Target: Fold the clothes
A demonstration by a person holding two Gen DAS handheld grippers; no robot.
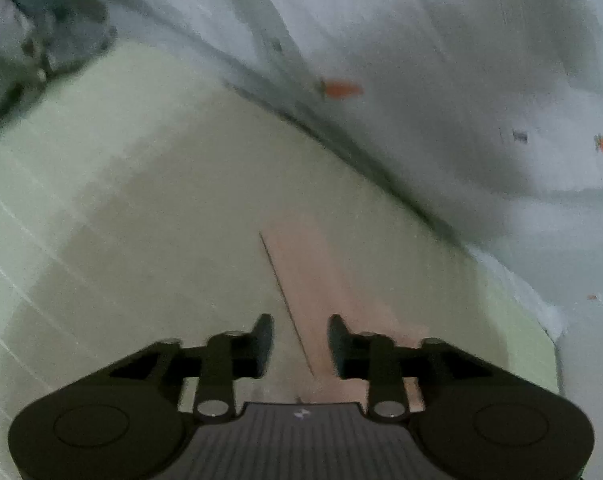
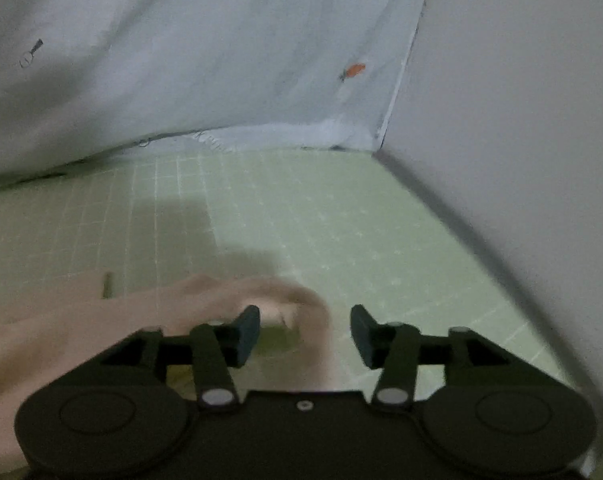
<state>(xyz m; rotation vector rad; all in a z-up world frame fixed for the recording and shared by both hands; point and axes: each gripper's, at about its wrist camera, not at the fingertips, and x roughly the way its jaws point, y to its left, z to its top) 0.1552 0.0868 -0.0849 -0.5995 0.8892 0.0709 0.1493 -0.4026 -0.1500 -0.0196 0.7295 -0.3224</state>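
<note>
text: no words or numbers readable in either view | left hand-held gripper (image 1: 299,346): small pale emblem on its ribbed body, too blurred to read | white cloth (image 2: 205,60): small orange and dark printed motifs, no lettering | green mat (image 2: 301,208): pale grid lines, no legible figures

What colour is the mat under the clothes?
Pale green mat with white grid lines, clearest in the right wrist view.

Pale green mat (image 2: 341,220) with a white grid covers the counter. At twelve o'clock hangs a light blue cloth (image 2: 201,52) dotted with small orange carrots (image 2: 353,70). A peach garment (image 2: 61,320) lies at eight o'clock. Both tools are black.
</note>
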